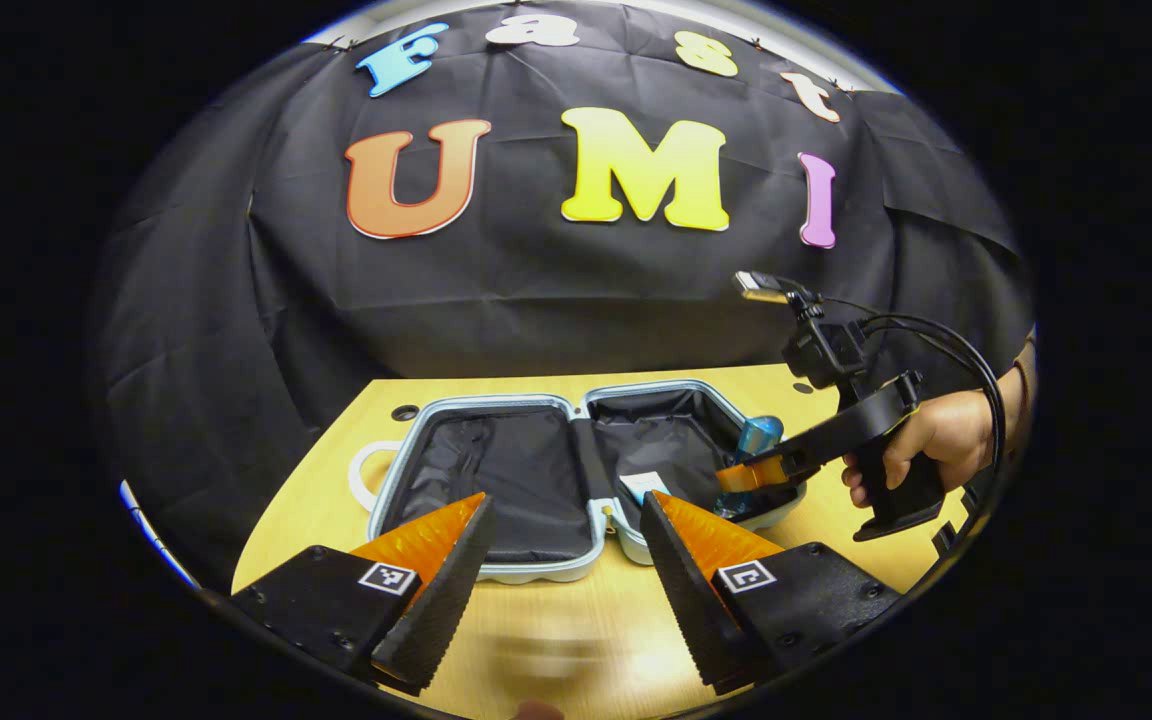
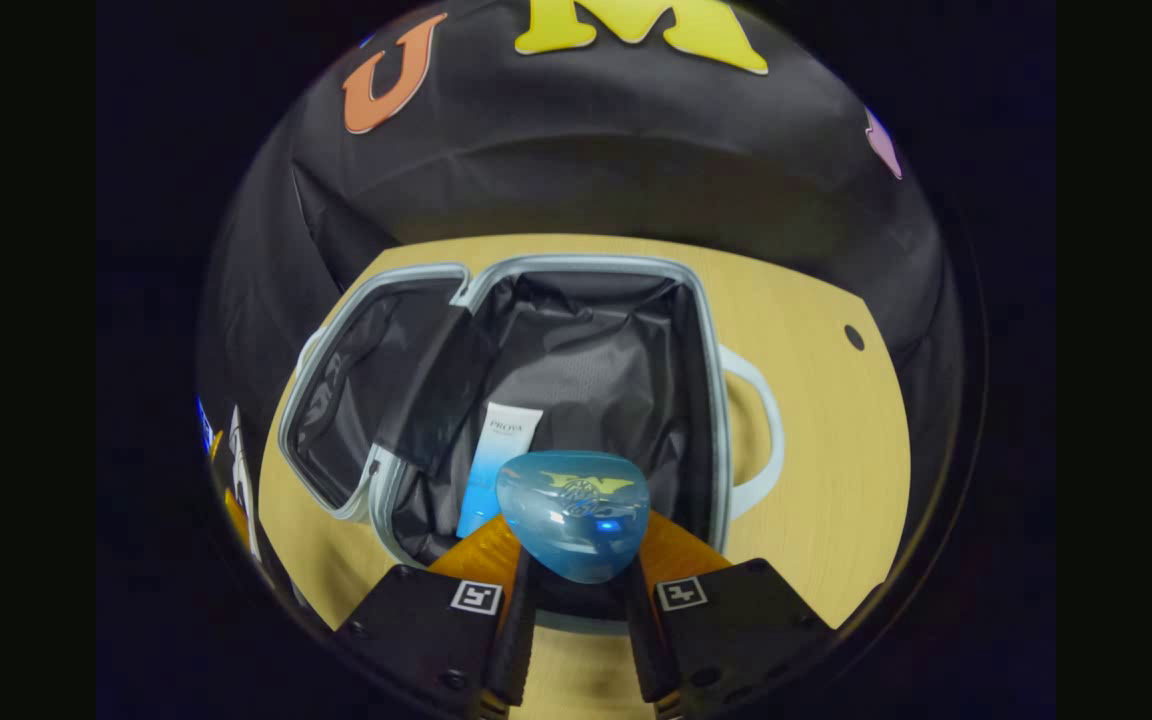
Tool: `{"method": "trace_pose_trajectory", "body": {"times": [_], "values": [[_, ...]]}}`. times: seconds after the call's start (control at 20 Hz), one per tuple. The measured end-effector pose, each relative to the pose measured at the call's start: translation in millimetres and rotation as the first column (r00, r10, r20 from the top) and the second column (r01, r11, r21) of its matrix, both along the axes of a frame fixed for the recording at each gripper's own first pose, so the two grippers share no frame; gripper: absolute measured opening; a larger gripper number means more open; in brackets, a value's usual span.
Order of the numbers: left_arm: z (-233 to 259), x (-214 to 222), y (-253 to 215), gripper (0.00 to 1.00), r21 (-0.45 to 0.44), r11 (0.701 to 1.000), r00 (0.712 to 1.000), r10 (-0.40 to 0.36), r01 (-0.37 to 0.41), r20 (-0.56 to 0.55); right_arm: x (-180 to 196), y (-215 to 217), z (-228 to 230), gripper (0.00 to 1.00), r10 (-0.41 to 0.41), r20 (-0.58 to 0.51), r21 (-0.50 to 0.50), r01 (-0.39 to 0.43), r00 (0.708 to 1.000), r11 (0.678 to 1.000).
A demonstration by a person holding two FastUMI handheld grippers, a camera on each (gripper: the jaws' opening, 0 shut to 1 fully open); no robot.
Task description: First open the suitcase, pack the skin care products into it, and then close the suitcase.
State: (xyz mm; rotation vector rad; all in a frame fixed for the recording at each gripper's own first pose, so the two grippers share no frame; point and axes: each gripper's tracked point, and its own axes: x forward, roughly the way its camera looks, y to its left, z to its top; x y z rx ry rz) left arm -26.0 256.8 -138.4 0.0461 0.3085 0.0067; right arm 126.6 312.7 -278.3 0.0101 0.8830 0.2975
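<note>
My right gripper (image 2: pixel 576 590) pinches a blue bottle (image 2: pixel 573 512) over the open suitcase (image 2: pixel 711 400) — a white-and-blue tube (image 2: pixel 499 465) lies inside at eleven o'clock. My left gripper (image 1: pixel 561 560) gapes wide, empty.

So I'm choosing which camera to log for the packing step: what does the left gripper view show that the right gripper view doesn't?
Left gripper view: the open left gripper low over the table, and the person's hand holding the right gripper from the side.

Right gripper view: the right gripper shut on the blue bottle, seen close up.

Both: the open suitcase, its handle, and the white-and-blue tube lying inside it.
</note>
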Motion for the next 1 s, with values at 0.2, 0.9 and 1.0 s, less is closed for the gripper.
{"method": "trace_pose_trajectory", "body": {"times": [0.2,0.9,1.0], "values": [[13,8,39,0.94,-0.009,0.997,0.996,0.077,-0.077,0.048,25,7,0,0.39,-0.021,-0.018,-0.008,0.021,1.000,1.000],[4,33,130,0.95,-0.125,0.964,0.964,0.247,-0.234,0.100,63,10,-41,0.40,-0.121,-0.117,-0.039,0.117,0.986,0.992],[0,39,156,0.95,-0.184,0.946,0.952,0.288,-0.266,0.102,55,16,-37,0.43,-0.112,-0.132,-0.011,0.112,0.985,0.994]]}}
